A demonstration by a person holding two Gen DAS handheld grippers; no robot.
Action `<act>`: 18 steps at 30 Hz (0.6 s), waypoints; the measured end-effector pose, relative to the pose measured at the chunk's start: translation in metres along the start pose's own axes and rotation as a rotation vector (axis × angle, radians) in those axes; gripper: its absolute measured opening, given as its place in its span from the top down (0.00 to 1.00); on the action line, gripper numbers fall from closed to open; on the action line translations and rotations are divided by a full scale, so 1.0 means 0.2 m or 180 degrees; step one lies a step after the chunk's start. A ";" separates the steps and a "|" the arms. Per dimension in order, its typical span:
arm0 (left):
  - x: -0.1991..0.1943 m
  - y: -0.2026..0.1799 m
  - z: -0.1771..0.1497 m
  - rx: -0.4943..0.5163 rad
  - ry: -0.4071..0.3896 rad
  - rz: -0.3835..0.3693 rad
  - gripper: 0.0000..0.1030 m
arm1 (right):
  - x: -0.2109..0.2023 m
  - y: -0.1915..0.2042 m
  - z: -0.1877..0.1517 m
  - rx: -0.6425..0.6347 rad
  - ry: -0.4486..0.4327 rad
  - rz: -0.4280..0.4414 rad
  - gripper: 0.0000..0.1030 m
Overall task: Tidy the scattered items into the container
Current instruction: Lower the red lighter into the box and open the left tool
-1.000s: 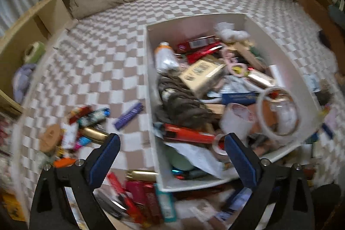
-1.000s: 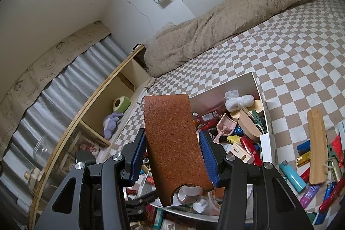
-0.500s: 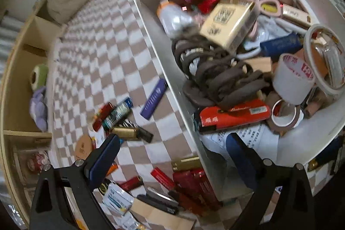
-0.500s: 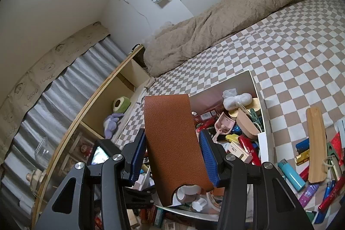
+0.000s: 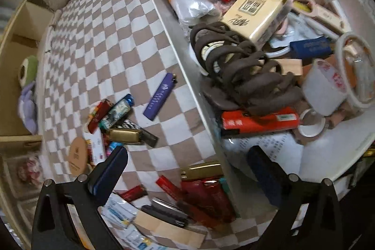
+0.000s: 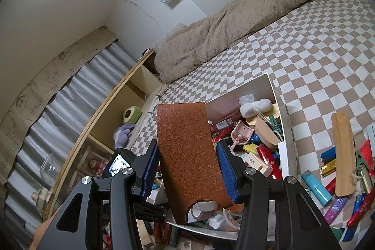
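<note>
We're over a bed w/ a tan-and-white checked sheet (image 5: 98, 22), a beige blanket (image 6: 246, 22) bunched along the far wall.

Right gripper (image 6: 187, 170) is clamped on a brown leather-look card (image 6: 187, 156): both blue pads press its long edges, card stands upright, top edge above the fingers, a round cutout at its low end. It hangs above the near end of the white container (image 6: 284, 132). Just beyond the card, inside the box, we see a pink scoop (image 6: 241, 135) and white yarn (image 6: 255, 107). To the right of the box, on the sheet, lie a wooden strip (image 6: 343, 154) and a light-blue lighter (image 6: 316, 189). Only this view shows the ceiling light and the curtain; the left unit's back w/ its small screen shows just left of the fingers.

Left gripper (image 5: 185, 172) has fingers wide apart, nothing between them but the box's near-left wall, which it straddles: one finger over the sheet, the other over the box interior. Directly ahead is a gold lighter (image 5: 201, 170) against the wall's outer side, w/ red packs beside it. Further out on the left: a purple lighter (image 5: 160, 96) and a small heap of lighters. Inside the box, right of the wall: an orange-red pack (image 5: 260, 121), dark brown coiled bands (image 5: 236, 72), a cream box (image 5: 255, 13), tape rolls. This view alone shows the left-side clutter; the card isn't seen here.
</note>
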State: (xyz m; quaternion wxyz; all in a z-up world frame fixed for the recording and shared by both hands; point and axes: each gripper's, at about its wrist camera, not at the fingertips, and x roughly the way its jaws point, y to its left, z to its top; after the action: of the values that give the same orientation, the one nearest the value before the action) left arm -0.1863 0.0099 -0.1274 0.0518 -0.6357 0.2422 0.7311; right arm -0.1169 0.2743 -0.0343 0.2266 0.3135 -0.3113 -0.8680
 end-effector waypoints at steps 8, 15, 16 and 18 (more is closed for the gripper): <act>-0.21 0.02 -0.07 -0.0351 -0.0547 -0.0600 0.01 | 0.00 0.00 -0.01 -0.0020 0.0014 -0.0008 0.51; -0.45 0.03 -0.13 -0.0733 -0.1413 -0.0945 0.01 | 0.02 0.01 -0.01 -0.0101 0.0033 -0.0084 0.51; -0.48 0.05 -0.14 -0.0795 -0.1550 -0.0968 0.01 | 0.02 0.01 -0.01 -0.0107 0.0041 -0.0088 0.51; -0.51 0.07 -0.16 -0.0941 -0.1771 -0.1089 0.01 | 0.04 0.02 -0.02 -0.0131 0.0061 -0.0107 0.51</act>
State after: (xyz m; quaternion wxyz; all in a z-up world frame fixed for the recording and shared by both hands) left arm -0.1435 0.0068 -0.0287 0.1448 -0.4443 0.0005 0.8841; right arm -0.1192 0.2668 -0.0369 0.2214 0.3223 -0.2860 -0.8749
